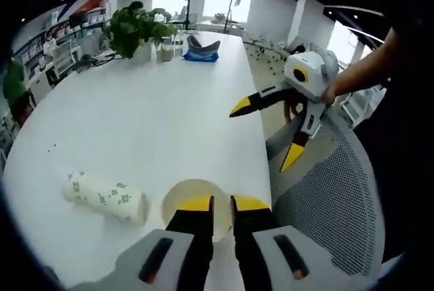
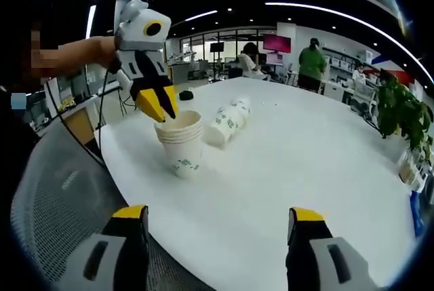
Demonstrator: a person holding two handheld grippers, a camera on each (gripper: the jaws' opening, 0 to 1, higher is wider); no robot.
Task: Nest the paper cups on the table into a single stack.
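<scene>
Left gripper [image 2: 161,109] clenched on the rim of the upright cup stack [image 2: 181,143]. Right gripper [image 2: 215,226] released, jaws wide. Lying cups [image 2: 228,121] rest just beside it on the table [image 2: 305,169].

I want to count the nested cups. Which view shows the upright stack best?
The right gripper view: the upright stack stands side-on, its layered rims visible, the left gripper at its rim. The left gripper view looks down into its mouth, partly behind that gripper's fingers.
</scene>
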